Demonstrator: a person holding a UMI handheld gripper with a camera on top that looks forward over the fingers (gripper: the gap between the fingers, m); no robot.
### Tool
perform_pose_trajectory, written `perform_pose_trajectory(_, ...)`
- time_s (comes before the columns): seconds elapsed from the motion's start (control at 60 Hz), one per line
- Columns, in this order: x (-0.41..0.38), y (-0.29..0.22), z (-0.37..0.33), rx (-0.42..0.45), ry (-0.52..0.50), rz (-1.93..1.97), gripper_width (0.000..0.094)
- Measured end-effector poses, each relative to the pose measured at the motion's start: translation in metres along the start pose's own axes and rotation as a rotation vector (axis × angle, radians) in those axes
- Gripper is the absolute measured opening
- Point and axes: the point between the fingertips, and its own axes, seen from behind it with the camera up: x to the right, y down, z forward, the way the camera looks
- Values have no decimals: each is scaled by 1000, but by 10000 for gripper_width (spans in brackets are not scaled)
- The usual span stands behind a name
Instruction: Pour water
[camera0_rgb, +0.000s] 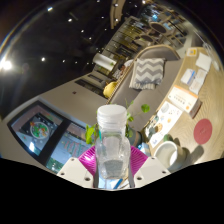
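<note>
The gripper (112, 172) is clamped on a clear plastic water bottle (112, 145), its two fingers pressed against the bottle's sides with the magenta pads (88, 156) showing at either flank of the clear body. The bottle stands upright between the fingers, its wide pale neck or cap at the top, and it fills the middle of the gripper view; whether it holds water I cannot tell. The whole scene beyond it is tilted. Just beside the bottle, off to one side and lower down, sits a white cup (165, 152) on the light wooden tabletop (178, 105). A round red coaster or lid (203, 130) lies farther along the same tabletop. Beyond the bottle a grey-and-white chevron cloth (149, 72) hangs over the back of a chair or sofa, and a small yellowish cup (110, 89) sits near it. On the other side of the bottle, a colourful printed sheet or picture book (40, 128) lies flat on a darker surface. A few green leaves (93, 132) peek out just behind the bottle. Overhead, the dark ceiling is dotted with small lights (42, 59).
</note>
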Motion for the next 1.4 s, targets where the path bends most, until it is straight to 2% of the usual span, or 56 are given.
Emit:
perform_pose_trajectory(0.217,44,-80,-24,124,246,-680,406)
perform_pose_trajectory(0.4,144,-102,-28,86,446,-937,406)
perform_pose_trajectory(0.583,224,-91,-31,20,513,-918,404)
perform_pose_trajectory(0.75,264,-67,-26,-32,515,-860,410)
perform_pose_trajectory(0.85,261,-67,-31,-9,504,-910,423)
perform_pose_trajectory(0.967,266,-65,-26,8,509,-899,472)
perform_pose_trajectory(1.05,277,-58,-32,-50,555,-885,534)
perform_pose_trajectory(1.083,282,-54,-35,-74,571,-868,624)
perform_pose_trajectory(1.133,282,-48,-39,-99,579,-826,844)
perform_pose_trajectory(1.15,282,-46,-39,-106,578,-814,871)
perform_pose_trajectory(1.183,277,-45,-45,-109,575,-798,830)
perform_pose_trajectory(1.25,266,-47,-58,-107,586,-804,867)
perform_pose_trajectory(1.4,230,-33,-105,-143,616,-818,857)
